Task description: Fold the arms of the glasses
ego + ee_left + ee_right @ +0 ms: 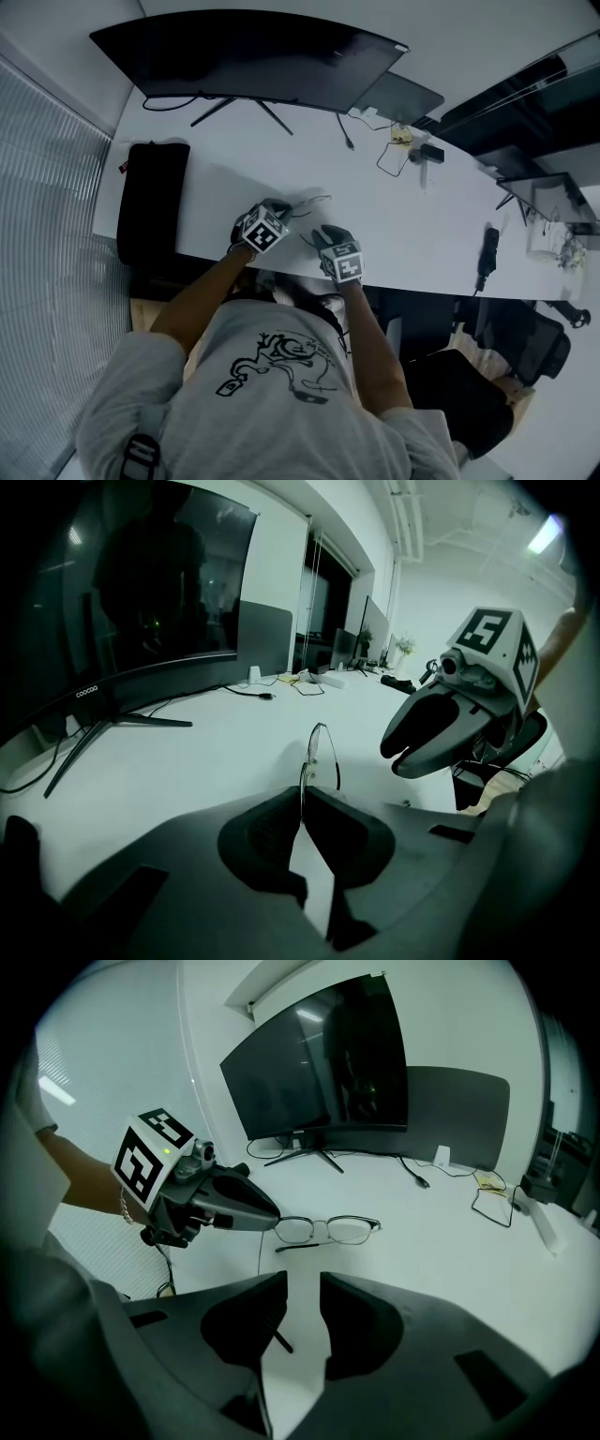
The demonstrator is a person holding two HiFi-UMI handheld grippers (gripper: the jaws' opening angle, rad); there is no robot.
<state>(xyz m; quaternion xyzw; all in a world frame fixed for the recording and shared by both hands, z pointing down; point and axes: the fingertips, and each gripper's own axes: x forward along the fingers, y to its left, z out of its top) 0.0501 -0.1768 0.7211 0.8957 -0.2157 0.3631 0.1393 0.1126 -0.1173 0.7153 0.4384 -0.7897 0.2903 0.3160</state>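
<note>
Curved monitor (253, 61) at white desk's (412, 225) far edge; black bag (150, 202) at left end; looped cable (394, 157) beside monitor.

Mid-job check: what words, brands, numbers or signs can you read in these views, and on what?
"coocaa" (last letters uncertain): white brand mark on the lower bezel of the curved black monitor.
Cubes on the left gripper and right gripper: only black-and-white square markers, no words.
Print on the grey T-shirt: a line drawing, no legible letters.
On the thin-rimmed glasses: no marking legible.
</note>
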